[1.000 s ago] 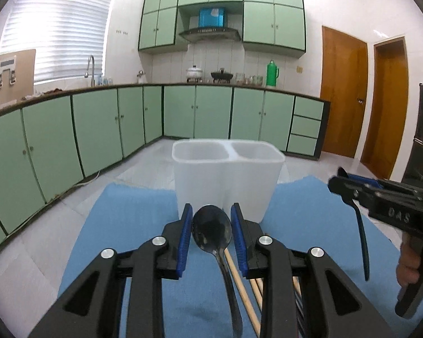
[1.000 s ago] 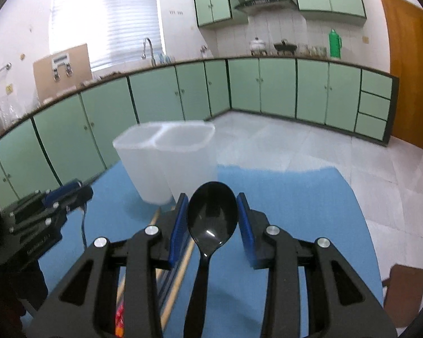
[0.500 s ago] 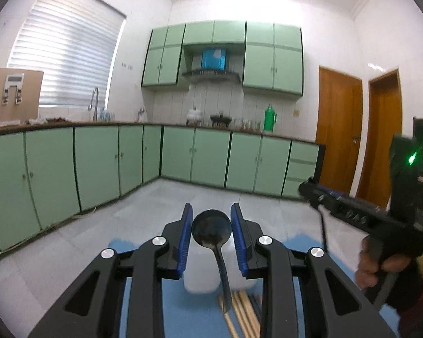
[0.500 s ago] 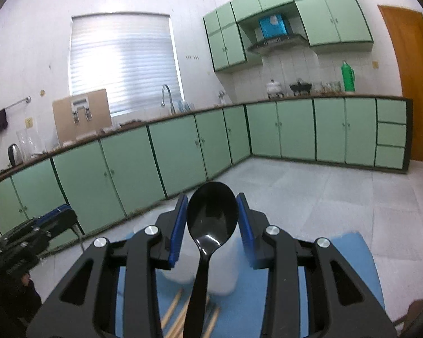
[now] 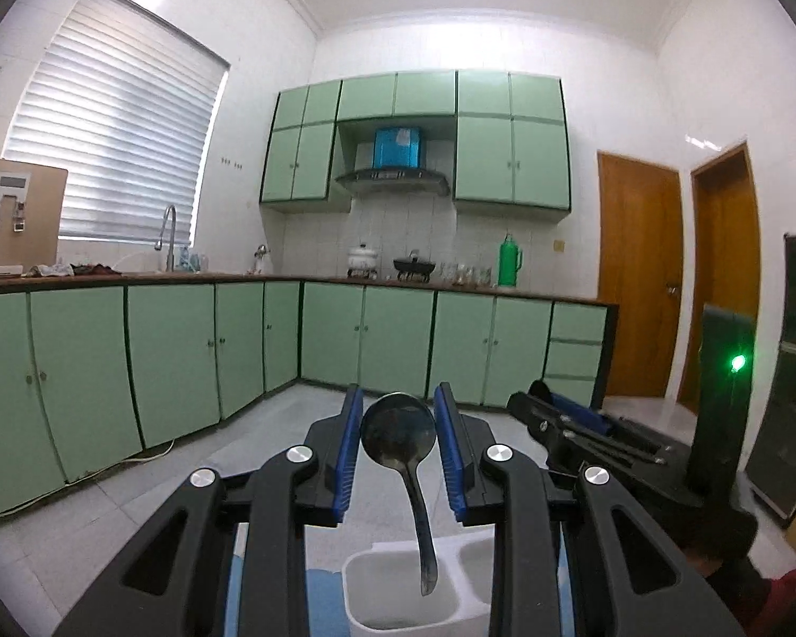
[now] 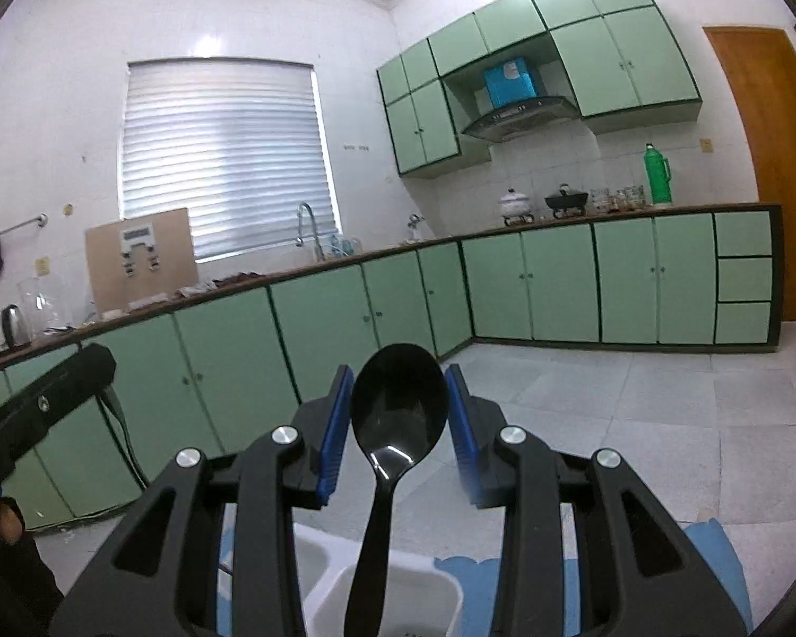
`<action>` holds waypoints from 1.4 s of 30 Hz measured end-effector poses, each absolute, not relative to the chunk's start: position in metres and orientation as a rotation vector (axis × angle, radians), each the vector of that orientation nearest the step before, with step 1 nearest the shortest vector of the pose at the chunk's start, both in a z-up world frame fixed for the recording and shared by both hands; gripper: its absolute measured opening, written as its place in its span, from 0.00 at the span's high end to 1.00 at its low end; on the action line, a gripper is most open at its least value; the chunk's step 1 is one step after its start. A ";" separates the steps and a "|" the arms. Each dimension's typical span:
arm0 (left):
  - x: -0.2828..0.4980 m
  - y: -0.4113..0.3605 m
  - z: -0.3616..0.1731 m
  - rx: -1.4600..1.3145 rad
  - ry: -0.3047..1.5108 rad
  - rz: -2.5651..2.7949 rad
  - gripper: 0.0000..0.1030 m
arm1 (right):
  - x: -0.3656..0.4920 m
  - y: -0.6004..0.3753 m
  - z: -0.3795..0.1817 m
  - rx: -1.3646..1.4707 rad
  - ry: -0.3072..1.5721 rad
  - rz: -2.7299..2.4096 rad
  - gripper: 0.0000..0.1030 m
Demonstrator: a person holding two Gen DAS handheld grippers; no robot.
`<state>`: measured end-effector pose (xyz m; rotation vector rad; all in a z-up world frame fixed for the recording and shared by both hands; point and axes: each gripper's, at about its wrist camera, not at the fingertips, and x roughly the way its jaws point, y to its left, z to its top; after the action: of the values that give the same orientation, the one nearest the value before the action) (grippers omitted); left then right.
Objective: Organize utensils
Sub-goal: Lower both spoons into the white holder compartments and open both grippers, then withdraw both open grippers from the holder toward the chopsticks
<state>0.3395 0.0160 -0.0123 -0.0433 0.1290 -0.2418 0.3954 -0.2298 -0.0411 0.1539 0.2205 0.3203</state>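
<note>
Left gripper (image 5: 397, 443): blue pads close on either side of a metal spoon (image 5: 400, 435), bowl up between them, handle hanging down over the left compartment of the white holder (image 5: 382, 592). Pad contact with the bowl's edges cannot be confirmed; narrow slivers of floor seem to show at each side.

Right gripper (image 6: 398, 419): pads flank a black spoon (image 6: 397, 414), bowl up, handle running down toward the near compartment of the holder (image 6: 430, 592). The handle's end is cut off by the lower edge of the picture. Contact is again hard to read.

Holder: two compartments, translucent white. Only the upper part shows in either view; the base is cut off, and the gripper bodies hide its sides.

Blue mat (image 6: 477, 584): seen only in small patches beside the holder and between gripper frames.

From the left view, the right gripper appears at right, its fingertips hidden behind the left gripper's frame; a green light (image 5: 737, 362) glows on its housing. From the right view, part of the left gripper's dark body enters at left.
</note>
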 end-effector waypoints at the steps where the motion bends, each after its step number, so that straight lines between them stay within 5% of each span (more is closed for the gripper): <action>1: 0.347 0.015 -0.020 -0.041 0.147 -0.239 0.74 | 0.399 -0.227 -0.046 0.148 0.227 0.313 0.67; 11: 0.378 0.013 -0.064 -0.049 0.305 -0.242 0.73 | 0.411 -0.222 -0.085 0.129 0.331 0.283 0.64; 13: 0.371 0.016 -0.062 -0.045 0.305 -0.236 0.67 | 0.405 -0.226 -0.083 0.132 0.339 0.277 0.51; 17: 0.347 0.021 -0.053 -0.030 0.300 -0.219 0.56 | 0.382 -0.234 -0.074 0.134 0.356 0.252 0.45; 21: 0.309 0.024 -0.049 -0.022 0.342 -0.200 0.39 | 0.342 -0.245 -0.069 0.144 0.403 0.216 0.18; 23: 0.285 0.023 -0.055 -0.011 0.382 -0.200 0.35 | 0.317 -0.249 -0.073 0.146 0.436 0.219 0.13; 27: 0.244 0.015 -0.078 0.010 0.473 -0.219 0.27 | 0.260 -0.248 -0.095 0.103 0.542 0.222 0.13; 38: 0.165 -0.001 -0.161 0.083 0.707 -0.155 0.27 | 0.142 -0.230 -0.167 0.044 0.740 0.161 0.13; 42: 0.148 -0.002 -0.178 0.064 0.773 -0.150 0.27 | 0.129 -0.223 -0.183 0.041 0.817 0.197 0.26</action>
<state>0.1480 -0.0017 -0.1785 0.0637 0.7726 -0.1498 0.1291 -0.2228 -0.1828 0.0413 0.8172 0.1973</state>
